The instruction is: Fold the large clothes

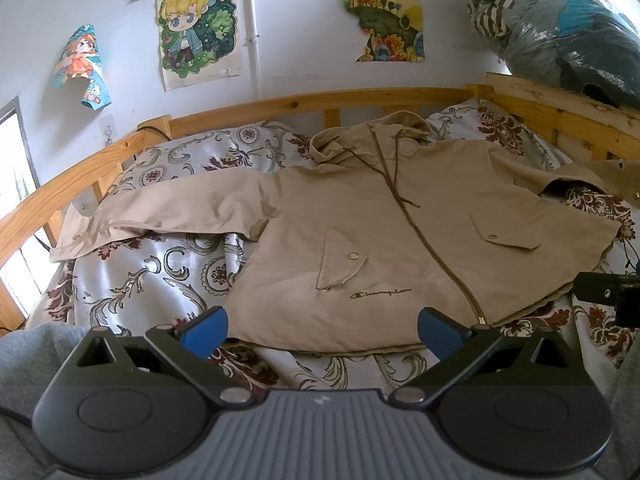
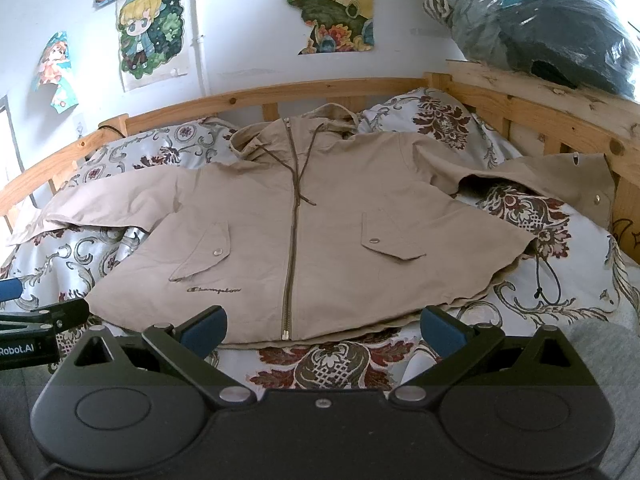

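A beige hooded zip jacket (image 1: 400,220) (image 2: 312,220) lies spread front-up on a flower-patterned bed cover, hood toward the wall and both sleeves stretched out sideways. My left gripper (image 1: 322,334) hovers open just short of the jacket's hem, left of the zipper end. My right gripper (image 2: 322,330) is open too, held over the hem near the zipper's lower end. Neither holds cloth. The left gripper's body (image 2: 44,332) shows at the left edge of the right wrist view, and the right gripper's body (image 1: 612,292) at the right edge of the left wrist view.
A wooden bed rail (image 1: 280,106) (image 2: 280,94) runs round the far and right sides. A plastic bag of clothes (image 1: 560,28) (image 2: 552,20) sits on the right rail. Posters (image 1: 196,28) hang on the white wall. Grey sleeves (image 1: 40,344) (image 2: 600,344) show at the bottom corners.
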`<action>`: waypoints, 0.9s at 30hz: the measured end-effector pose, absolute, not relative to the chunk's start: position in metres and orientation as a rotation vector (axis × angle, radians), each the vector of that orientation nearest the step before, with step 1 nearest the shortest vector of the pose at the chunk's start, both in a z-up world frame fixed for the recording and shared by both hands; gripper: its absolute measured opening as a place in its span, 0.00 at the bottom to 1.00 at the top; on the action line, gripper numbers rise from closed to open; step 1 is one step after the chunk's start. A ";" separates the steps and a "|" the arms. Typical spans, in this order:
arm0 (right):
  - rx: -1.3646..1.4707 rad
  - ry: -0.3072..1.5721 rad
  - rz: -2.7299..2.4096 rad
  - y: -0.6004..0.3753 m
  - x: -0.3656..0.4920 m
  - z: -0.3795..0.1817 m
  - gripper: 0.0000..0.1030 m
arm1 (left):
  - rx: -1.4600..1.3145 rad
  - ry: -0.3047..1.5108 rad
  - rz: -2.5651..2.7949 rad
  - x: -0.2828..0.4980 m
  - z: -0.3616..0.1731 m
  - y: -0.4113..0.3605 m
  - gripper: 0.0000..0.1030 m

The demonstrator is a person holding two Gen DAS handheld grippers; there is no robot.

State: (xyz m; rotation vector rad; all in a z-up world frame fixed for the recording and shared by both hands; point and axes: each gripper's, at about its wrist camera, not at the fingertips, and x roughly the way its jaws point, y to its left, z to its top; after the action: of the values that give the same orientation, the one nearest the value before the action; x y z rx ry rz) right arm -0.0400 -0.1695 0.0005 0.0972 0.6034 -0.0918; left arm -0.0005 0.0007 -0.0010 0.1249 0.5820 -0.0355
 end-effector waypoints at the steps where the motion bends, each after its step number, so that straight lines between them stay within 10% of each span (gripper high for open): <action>1: 0.098 0.601 -0.093 -0.172 -0.040 0.001 0.99 | 0.124 0.582 -0.036 -0.001 -0.001 0.001 0.99; 27: 0.108 0.608 -0.103 -0.174 -0.041 0.002 0.99 | 0.126 0.589 -0.030 0.000 0.001 0.002 0.99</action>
State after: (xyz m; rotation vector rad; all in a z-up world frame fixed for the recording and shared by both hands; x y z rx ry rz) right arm -0.0407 -0.1736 0.0025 0.1081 0.6082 -0.1029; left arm 0.0004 0.0017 0.0010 0.1260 0.5889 -0.0302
